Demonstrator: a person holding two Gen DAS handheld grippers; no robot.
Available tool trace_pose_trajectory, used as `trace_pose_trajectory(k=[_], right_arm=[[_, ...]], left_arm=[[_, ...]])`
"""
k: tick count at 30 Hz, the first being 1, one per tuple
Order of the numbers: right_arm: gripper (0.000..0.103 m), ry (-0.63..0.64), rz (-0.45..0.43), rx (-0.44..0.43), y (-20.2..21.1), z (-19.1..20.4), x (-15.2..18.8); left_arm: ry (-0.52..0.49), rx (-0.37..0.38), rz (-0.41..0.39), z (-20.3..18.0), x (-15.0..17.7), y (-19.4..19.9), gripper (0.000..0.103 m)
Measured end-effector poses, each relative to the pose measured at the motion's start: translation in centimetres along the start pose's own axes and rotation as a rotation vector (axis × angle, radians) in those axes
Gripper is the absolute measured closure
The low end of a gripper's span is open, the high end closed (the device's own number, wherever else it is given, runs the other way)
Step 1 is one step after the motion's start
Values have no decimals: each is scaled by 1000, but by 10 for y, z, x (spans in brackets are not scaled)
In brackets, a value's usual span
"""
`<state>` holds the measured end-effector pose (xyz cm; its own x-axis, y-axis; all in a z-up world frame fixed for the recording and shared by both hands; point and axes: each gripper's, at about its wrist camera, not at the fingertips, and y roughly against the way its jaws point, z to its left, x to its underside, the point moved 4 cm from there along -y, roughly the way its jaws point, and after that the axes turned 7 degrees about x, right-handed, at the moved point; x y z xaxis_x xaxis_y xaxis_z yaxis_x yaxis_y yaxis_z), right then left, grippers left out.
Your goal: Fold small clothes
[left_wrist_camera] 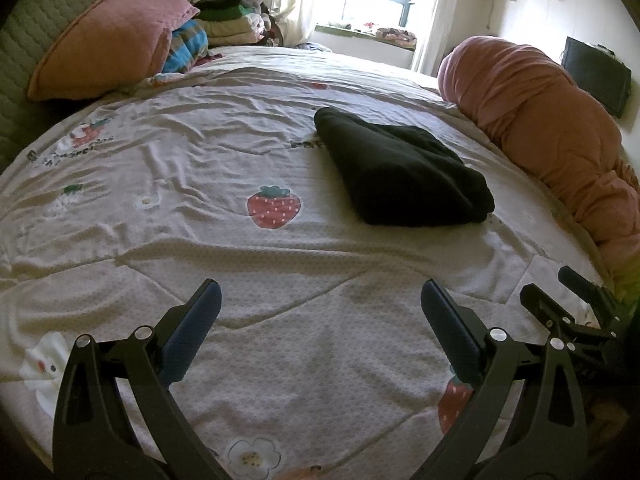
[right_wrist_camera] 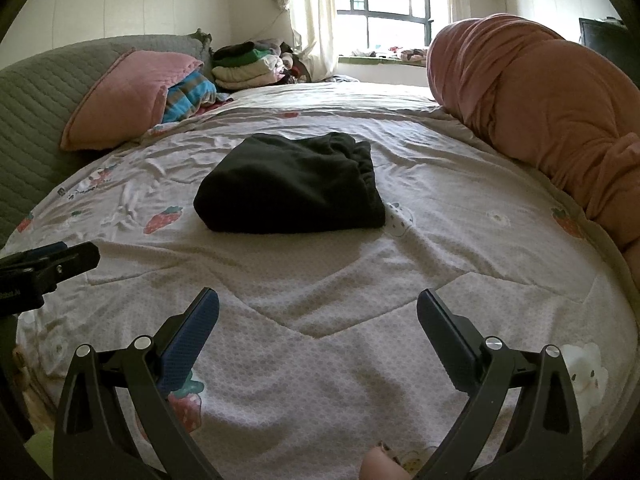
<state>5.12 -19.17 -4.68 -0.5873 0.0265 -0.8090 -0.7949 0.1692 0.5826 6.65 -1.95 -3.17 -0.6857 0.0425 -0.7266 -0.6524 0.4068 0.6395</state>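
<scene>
A folded black garment point(left_wrist_camera: 404, 168) point(right_wrist_camera: 290, 184) lay on the bed point(left_wrist_camera: 200, 168) point(right_wrist_camera: 460, 220), toward its middle, near the rolled pink quilt point(left_wrist_camera: 552, 128) point(right_wrist_camera: 540, 92) along one edge. The left gripper point(left_wrist_camera: 320, 312) and right gripper point(right_wrist_camera: 318, 316) hovered short of it, well apart from the cloth, both with jaws spread wide and holding nothing.

Matt fleecy black garment point(right_wrist_camera: 290, 184); textured cotton bedspread point(right_wrist_camera: 320, 320); rubbery blue fingers point(left_wrist_camera: 192, 340).

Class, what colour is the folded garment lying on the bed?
Black folded garment, clearest in the right wrist view.
</scene>
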Motion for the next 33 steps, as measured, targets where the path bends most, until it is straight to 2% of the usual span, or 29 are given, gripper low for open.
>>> trace_pose_trajectory(k=[33], right_arm=[[4,2,-3,-3,4,0,-1]], left_arm=[[-9,-19,6,7,2,2,9]])
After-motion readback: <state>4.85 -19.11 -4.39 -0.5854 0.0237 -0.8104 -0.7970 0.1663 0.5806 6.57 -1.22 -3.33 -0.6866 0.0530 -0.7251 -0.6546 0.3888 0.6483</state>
